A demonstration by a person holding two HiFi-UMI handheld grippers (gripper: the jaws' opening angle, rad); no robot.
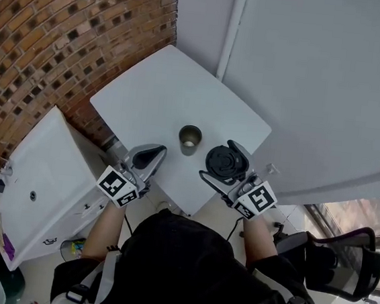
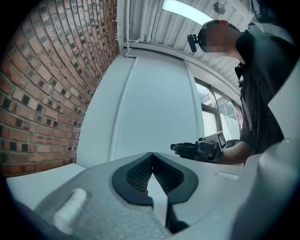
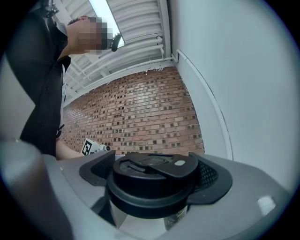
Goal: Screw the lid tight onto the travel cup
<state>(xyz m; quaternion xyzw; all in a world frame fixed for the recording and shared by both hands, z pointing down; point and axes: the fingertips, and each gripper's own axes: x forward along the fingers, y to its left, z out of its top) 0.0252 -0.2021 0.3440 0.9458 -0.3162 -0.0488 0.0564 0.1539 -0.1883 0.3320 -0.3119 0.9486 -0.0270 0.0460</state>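
Right gripper view — right gripper (image 3: 154,174) grips lid (image 3: 157,182) by rim; light, stiff, likely slick. Left gripper (image 2: 151,159) clenched, empty — travel cup (image 1: 190,139) open just ahead.

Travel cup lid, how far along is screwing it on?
Done: the lid sits clamped in the right gripper. In hand: it hangs beside the open travel cup on the white table, not over it. Left: seating and screwing it down; the left gripper is shut and empty.

Left gripper (image 1: 151,152) level, jaws pressed together and empty, right gripper (image 1: 224,164) level, jaws clamped on the lid (image 3: 152,183), both held over the table's (image 1: 156,90) near edge
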